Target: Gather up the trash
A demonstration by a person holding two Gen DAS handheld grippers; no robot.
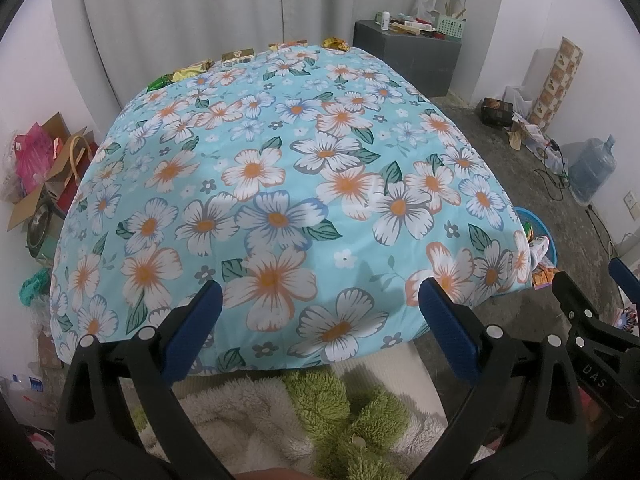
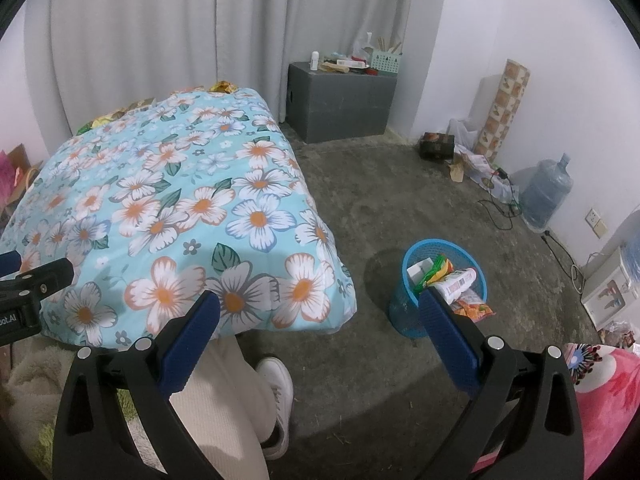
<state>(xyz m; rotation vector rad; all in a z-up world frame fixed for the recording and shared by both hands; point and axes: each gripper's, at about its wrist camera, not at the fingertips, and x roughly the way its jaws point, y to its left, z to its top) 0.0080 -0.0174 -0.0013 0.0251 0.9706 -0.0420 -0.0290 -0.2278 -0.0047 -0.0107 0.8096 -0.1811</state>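
Observation:
Several pieces of trash line the far edge of the flowered table [image 1: 280, 184]: a green wrapper [image 1: 159, 82], a yellow wrapper [image 1: 191, 71], a brown carton [image 1: 238, 56] and a gold wrapper [image 1: 337, 43]. My left gripper [image 1: 320, 296] hangs open over the near edge of the table, holding nothing. My right gripper [image 2: 320, 308] is open too, above the floor between the table corner [image 2: 320, 280] and a blue basket [image 2: 444, 292]. The basket on the floor holds wrappers and a white tube. In the left wrist view the basket [image 1: 538, 236] peeks out behind the table's right edge.
A person's leg and white shoe [image 2: 276, 388] are under the table's near corner. A grey cabinet [image 2: 340, 104] with clutter stands by the curtain. A water jug [image 2: 546, 192], cables and boxes line the right wall. Cardboard and bags [image 1: 44, 168] are piled at left.

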